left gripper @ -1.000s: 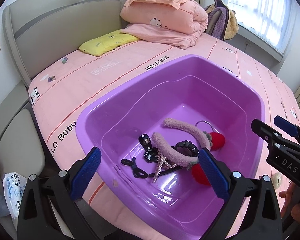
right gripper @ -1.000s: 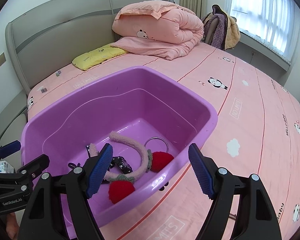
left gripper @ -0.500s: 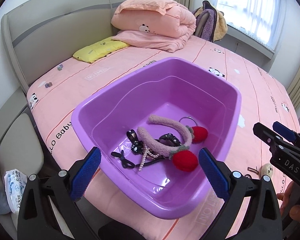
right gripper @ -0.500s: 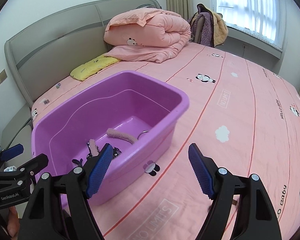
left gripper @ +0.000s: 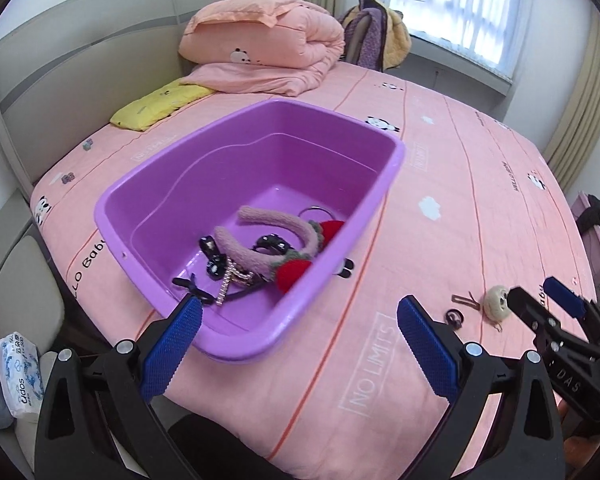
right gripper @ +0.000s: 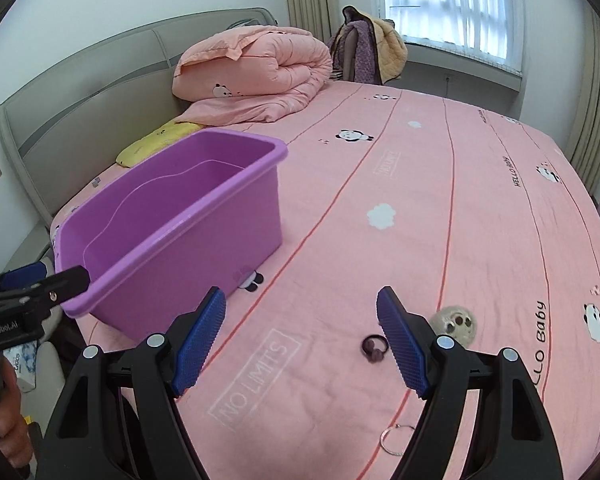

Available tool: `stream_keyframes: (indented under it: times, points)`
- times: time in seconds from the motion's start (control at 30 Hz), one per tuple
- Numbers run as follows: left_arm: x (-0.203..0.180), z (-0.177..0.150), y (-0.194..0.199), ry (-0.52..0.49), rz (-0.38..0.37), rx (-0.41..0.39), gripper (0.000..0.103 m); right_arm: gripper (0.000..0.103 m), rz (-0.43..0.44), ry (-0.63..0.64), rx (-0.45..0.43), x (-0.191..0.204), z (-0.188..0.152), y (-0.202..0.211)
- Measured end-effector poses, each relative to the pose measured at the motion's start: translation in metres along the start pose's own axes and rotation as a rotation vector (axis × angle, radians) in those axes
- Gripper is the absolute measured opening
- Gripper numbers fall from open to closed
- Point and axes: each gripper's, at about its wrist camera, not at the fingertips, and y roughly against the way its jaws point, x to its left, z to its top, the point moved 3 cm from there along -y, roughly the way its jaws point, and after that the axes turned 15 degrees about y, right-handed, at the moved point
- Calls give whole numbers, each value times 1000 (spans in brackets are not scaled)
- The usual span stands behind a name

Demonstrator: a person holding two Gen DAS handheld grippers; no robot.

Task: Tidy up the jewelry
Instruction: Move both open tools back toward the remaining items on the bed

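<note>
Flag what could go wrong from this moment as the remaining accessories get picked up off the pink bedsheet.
1. The thin silver ring lies flat on the soft pink bedsheet, partly behind a finger of the open right gripper; the pads may slide over it.
2. The small dark hair tie sits close to the round beige plush clip; a wide closure might catch both.
3. The purple plastic tub rests near the bed edge; a nudge from the open left gripper could tip it.

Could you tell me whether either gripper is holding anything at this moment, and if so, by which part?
Nothing is held. The left gripper and the right gripper are both open and empty, above the pink bedsheet.
</note>
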Motion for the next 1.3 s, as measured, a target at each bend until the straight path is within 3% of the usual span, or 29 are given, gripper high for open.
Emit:
stream_keyframes:
  times: [0.33,0.6,1.0,1.3]
  points:
    - [-45,-46,-12,-33,-58,62,97,75,-128,-100,82,-69,-103,42]
    - [-81,-82,-35,-78,-66,97,97,75,-145,-182,155,-88,-162,44]
    - [-111,-117,-95,-239,-69,191,97,75,-107,-255,234,-76,-193,3]
    - [-131,-124,-142,-298,-66,237,97,74,-59,-248,295,-63,-200,-41]
